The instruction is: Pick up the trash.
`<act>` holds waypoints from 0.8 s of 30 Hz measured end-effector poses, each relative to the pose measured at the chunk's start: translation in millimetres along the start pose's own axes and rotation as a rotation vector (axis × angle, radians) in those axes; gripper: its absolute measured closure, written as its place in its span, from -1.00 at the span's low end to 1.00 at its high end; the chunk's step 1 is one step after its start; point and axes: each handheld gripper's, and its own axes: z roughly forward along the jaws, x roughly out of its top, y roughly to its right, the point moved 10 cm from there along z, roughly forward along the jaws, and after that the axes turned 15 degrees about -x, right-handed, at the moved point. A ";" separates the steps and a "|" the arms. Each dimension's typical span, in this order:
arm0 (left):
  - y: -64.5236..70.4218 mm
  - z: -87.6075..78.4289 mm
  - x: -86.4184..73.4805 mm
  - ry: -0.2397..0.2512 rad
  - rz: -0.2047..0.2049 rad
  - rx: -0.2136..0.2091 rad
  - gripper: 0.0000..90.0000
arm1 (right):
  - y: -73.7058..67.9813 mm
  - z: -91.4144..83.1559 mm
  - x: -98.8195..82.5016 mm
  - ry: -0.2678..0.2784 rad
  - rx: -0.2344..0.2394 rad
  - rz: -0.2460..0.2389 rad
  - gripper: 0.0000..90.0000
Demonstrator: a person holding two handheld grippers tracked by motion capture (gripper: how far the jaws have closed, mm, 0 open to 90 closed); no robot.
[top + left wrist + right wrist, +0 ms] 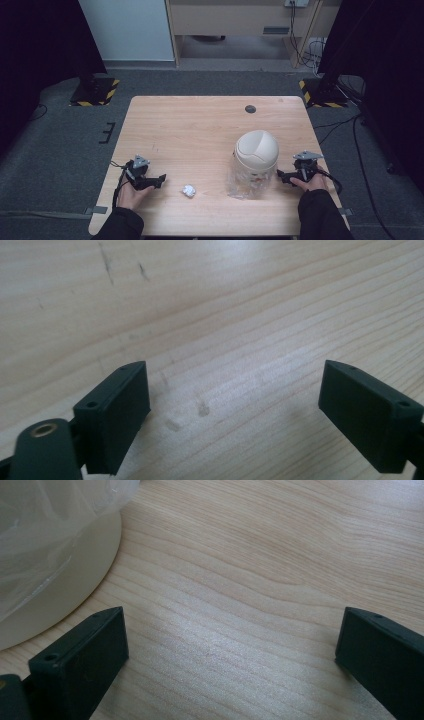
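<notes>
High view first, left to right: my left claw (159, 179) rests low on the near-left of the desk (200, 125), jaws pointing right toward the paper wad (189, 190) lying just beyond them on bare wood. I judge it is parked there to be ready for that wad. Left gripper view has the jaws spread wide over plain wood grain, nothing between them, so that claw is released.

Right of the wad stands the bin (254, 162), a clear-walled body with a cream domed lid, upright and near the right edge; the wad is outside it, apart from its base.

My right claw (281, 176) sits just beside the bin's right side, jaws aimed at it, probably to steady it. Right gripper view shows those jaws wide apart too, empty, with the bin's base (60, 570) close by.
</notes>
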 end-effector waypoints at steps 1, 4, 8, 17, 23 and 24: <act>0.0 0.0 0.0 0.000 0.000 0.000 -0.68 | 0.0 0.0 0.0 0.000 0.000 0.000 -0.99; 1.4 -7.5 12.4 0.077 -0.011 -0.001 -0.68 | -0.1 0.0 -0.1 -0.001 0.000 0.002 -0.99; 3.0 -14.4 21.0 0.130 -0.013 -0.011 -0.68 | 0.0 0.0 0.0 0.000 0.000 0.000 -0.98; 15.8 -27.4 41.4 0.225 0.012 -0.037 -0.74 | -0.1 0.1 0.1 0.001 -0.001 0.001 -0.98; 29.2 -34.3 55.0 0.274 0.045 -0.061 -0.75 | 0.0 0.1 0.1 0.001 -0.001 0.001 -0.99; 31.6 -35.9 58.2 0.286 0.053 -0.063 -0.75 | -0.1 0.1 0.1 0.001 -0.001 0.001 -0.99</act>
